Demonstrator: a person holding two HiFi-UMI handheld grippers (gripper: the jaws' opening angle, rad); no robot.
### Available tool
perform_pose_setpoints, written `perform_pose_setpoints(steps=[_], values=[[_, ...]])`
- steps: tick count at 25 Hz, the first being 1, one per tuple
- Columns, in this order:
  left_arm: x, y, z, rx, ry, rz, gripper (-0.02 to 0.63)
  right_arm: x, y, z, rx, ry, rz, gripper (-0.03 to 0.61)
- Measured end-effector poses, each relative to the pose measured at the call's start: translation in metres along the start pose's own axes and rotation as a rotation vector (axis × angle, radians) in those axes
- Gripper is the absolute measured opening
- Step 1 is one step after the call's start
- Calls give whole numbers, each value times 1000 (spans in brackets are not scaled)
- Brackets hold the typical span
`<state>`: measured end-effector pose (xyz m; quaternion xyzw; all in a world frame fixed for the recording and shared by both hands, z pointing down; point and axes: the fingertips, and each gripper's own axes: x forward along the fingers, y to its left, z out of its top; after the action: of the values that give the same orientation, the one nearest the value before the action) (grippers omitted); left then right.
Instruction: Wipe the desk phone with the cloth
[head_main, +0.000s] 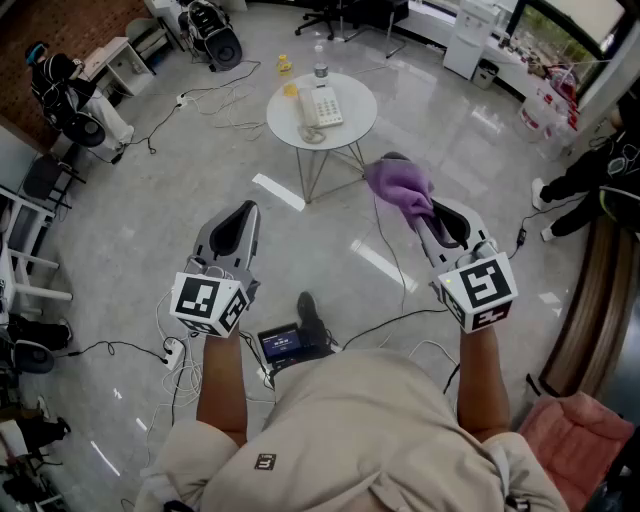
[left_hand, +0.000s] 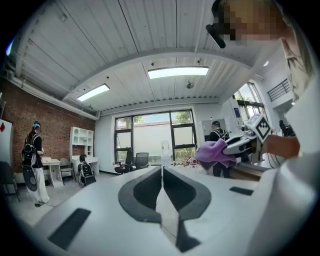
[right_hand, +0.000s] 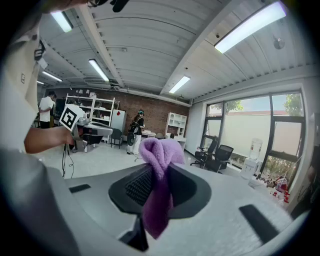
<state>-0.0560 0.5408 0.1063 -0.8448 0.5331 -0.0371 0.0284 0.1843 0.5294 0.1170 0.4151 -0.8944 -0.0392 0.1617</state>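
A white desk phone (head_main: 320, 106) lies on a small round white table (head_main: 350, 125) far ahead of me in the head view. My right gripper (head_main: 413, 204) is shut on a purple cloth (head_main: 399, 186), which bunches above its jaws and hangs down between them (right_hand: 159, 182). My left gripper (head_main: 233, 222) is shut with nothing in it, its pads pressed together (left_hand: 162, 172). Both grippers are held level above the floor, well short of the table. The left gripper view shows the right gripper (left_hand: 227, 148) with the cloth (left_hand: 213, 151) off to its right.
A water bottle (head_main: 320, 68) and a yellow object (head_main: 290, 89) also stand on the table. Cables (head_main: 385, 250) trail over the grey floor. Desks and office chairs line the room's edges. A person (head_main: 590, 175) stands at the right, another (left_hand: 34, 167) by the brick wall.
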Motion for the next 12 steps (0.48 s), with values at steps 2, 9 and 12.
perform_pose_setpoints(steps=[2, 9, 12], values=[[4, 2, 0, -1, 3, 0, 14, 4, -3, 1, 4, 1, 3, 69], [18, 14, -5, -9, 12, 0, 14, 20, -11, -1, 13, 12, 2, 69], [24, 22, -8, -18, 16, -3, 14, 28, -12, -1, 22, 23, -1, 69]])
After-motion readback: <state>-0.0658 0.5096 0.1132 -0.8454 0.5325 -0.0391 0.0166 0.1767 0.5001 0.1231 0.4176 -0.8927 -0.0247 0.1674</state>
